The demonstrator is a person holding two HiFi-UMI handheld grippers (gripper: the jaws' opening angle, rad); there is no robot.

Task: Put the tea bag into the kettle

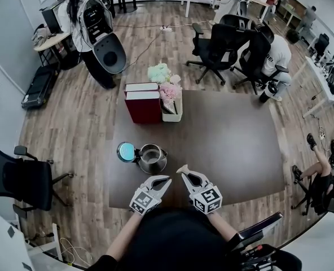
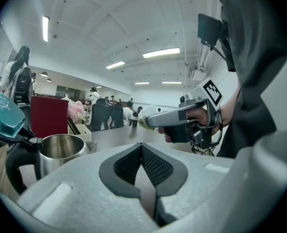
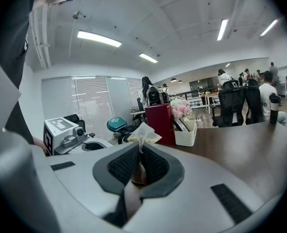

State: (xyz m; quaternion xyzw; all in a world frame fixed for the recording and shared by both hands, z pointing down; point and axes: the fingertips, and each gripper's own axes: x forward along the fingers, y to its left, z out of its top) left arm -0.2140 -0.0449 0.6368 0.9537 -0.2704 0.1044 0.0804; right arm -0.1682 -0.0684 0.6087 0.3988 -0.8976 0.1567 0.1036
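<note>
A steel kettle [image 1: 152, 158] stands on the dark table [image 1: 229, 140], its teal lid [image 1: 126, 151] hinged open to the left. In the left gripper view the kettle [image 2: 61, 154] shows its open mouth at lower left. My right gripper [image 1: 181, 169] is shut on a pale tea bag [image 3: 144, 131], which sticks up above its fingertips [image 3: 140, 147]. It hovers just right of the kettle, near the table's front edge. My left gripper [image 1: 167, 179] sits beside it, jaws shut on nothing [image 2: 141, 145]. From there I see the right gripper [image 2: 151, 120] and the tea bag [image 2: 143, 118].
Red books [image 1: 143, 102] and a white box with pink flowers [image 1: 171, 103] stand at the table's far left. Office chairs [image 1: 220, 44] and seated people lie beyond the table. Another black chair [image 1: 20, 182] is at the left.
</note>
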